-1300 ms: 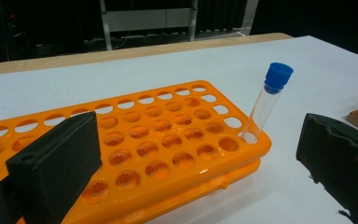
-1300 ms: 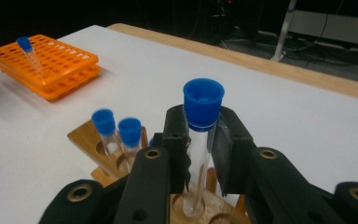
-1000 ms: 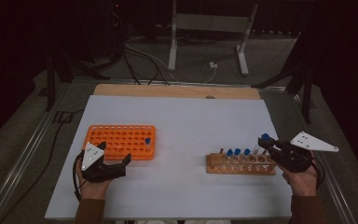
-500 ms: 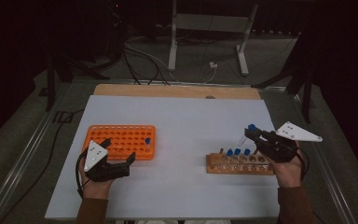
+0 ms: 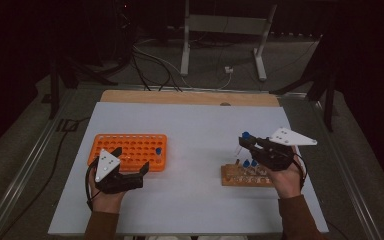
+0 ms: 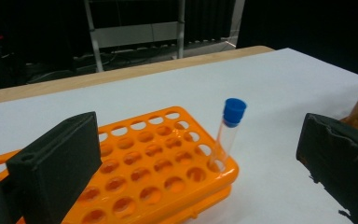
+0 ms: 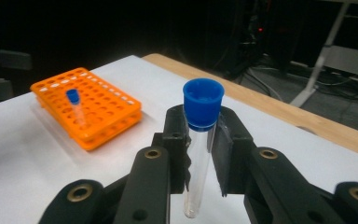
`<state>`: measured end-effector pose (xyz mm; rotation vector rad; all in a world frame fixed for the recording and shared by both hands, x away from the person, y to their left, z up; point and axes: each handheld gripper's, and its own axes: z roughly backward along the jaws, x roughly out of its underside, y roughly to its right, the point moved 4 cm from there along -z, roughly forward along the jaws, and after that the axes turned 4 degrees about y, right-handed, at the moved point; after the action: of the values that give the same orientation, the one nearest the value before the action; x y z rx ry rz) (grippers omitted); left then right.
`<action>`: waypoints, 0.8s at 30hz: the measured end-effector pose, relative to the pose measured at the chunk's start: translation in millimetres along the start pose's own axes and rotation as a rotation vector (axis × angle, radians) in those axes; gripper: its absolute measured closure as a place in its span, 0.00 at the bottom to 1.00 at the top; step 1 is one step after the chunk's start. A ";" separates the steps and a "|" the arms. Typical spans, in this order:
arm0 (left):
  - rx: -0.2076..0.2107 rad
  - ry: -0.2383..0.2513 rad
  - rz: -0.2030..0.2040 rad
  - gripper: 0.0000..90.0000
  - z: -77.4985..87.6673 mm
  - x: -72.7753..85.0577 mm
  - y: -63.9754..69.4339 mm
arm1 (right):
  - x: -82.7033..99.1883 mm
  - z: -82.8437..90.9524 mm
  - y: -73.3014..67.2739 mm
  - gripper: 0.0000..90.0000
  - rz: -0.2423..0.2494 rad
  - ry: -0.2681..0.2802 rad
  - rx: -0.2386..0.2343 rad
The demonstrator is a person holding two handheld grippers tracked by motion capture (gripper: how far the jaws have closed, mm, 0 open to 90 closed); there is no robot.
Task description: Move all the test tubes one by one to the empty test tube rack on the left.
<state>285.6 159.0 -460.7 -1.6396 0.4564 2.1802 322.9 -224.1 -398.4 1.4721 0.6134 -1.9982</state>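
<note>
Right gripper clamped on clear blue-capped glass tube, centre frame (above wooden rack, right of high view). Left gripper gaping wide, lower left, beside orange perforated plastic rack.

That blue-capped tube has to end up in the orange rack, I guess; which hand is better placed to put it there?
The right. Its claw is already shut on the blue-capped tube, lifted above the wooden rack. The left claw rests open beside the orange rack, holding nothing; it could probably just steady that rack.
</note>
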 end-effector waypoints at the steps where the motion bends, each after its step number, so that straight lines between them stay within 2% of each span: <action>1: 0.005 -0.001 0.001 0.01 -0.8 -0.8 1.7 | 0.5 -3.0 -3.2 0.85 -0.001 -0.003 -0.005; 7: 0.040 -0.007 -0.010 0.01 -8.1 -5.2 16.8 | 3.1 -23.8 -26.5 0.85 0.012 -0.022 -0.049; 10: 0.064 -0.002 -0.017 0.01 -11.2 -9.1 26.0 | 2.6 -28.2 -31.5 0.85 0.012 -0.022 -0.058; 16: 0.121 0.018 -0.039 0.04 -19.5 -22.1 49.6 | 0.7 -38.3 -44.6 0.85 0.008 -0.021 -0.097; 22: 0.187 -0.007 -0.064 0.08 -35.3 -26.3 76.8 | -0.9 -45.7 -56.0 0.85 -0.004 -0.020 -0.136; 23: 0.210 -0.013 -0.066 0.09 -41.0 -26.7 85.4 | -1.4 -47.8 -59.3 0.85 -0.004 -0.023 -0.143; 24: 0.210 -0.013 -0.066 0.10 -41.0 -26.7 85.4 | -1.4 -47.8 -59.3 0.85 -0.004 -0.023 -0.143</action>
<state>285.9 62.2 -443.2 -1.5053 0.5973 2.0186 315.8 -149.1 -409.2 1.3621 0.7337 -1.9288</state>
